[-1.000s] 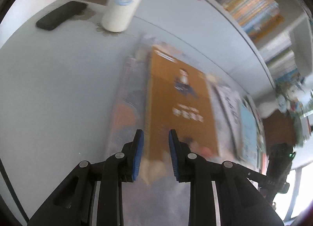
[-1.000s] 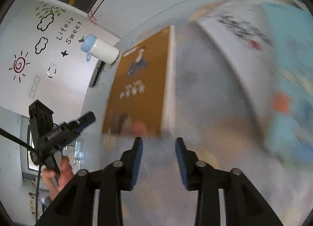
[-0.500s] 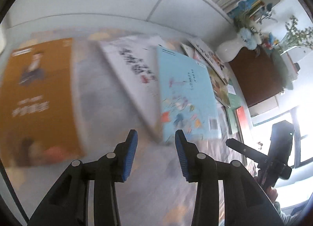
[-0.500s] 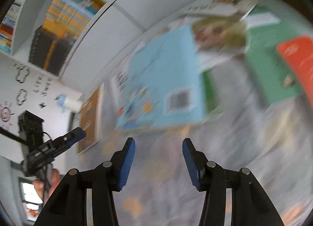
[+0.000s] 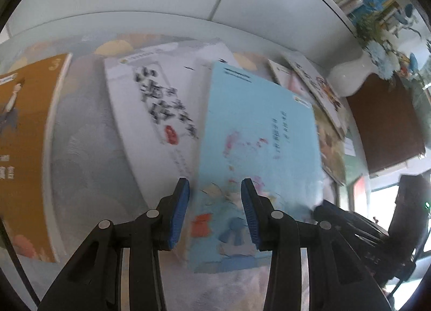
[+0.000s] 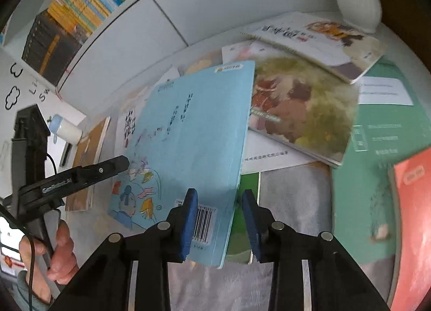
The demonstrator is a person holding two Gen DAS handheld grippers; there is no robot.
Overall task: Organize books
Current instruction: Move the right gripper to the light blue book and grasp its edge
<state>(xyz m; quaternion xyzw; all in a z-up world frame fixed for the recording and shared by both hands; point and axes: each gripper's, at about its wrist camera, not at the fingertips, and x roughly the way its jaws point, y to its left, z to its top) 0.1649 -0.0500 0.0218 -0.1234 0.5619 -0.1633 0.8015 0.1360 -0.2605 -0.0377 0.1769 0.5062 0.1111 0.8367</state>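
Observation:
A light blue paperback (image 5: 258,133) lies on top of several books spread over a grey cloth (image 6: 296,184). My left gripper (image 5: 215,203) hangs over its near left corner with jaws apart, gripping nothing. My right gripper (image 6: 219,216) straddles the same blue book (image 6: 188,127) at its near right edge by the barcode. Its jaws are closing, with the book's edge between them, and the pads do not press on it. A white book with black brush lettering (image 5: 159,111) and a brown book (image 5: 24,133) lie to the left.
A green-brown picture book (image 6: 301,111), a white picture book (image 6: 317,38), a green book (image 6: 377,144) and a red book (image 6: 414,216) lie to the right. A white vase (image 6: 358,1) stands at the back right. Filled shelves (image 6: 75,9) rise behind, and a bottle (image 6: 67,129) stands far left.
Both views have swept right, from the brown book to the light blue one. The left jaws have spread wider. The right jaws widened, then narrowed around the book's edge.

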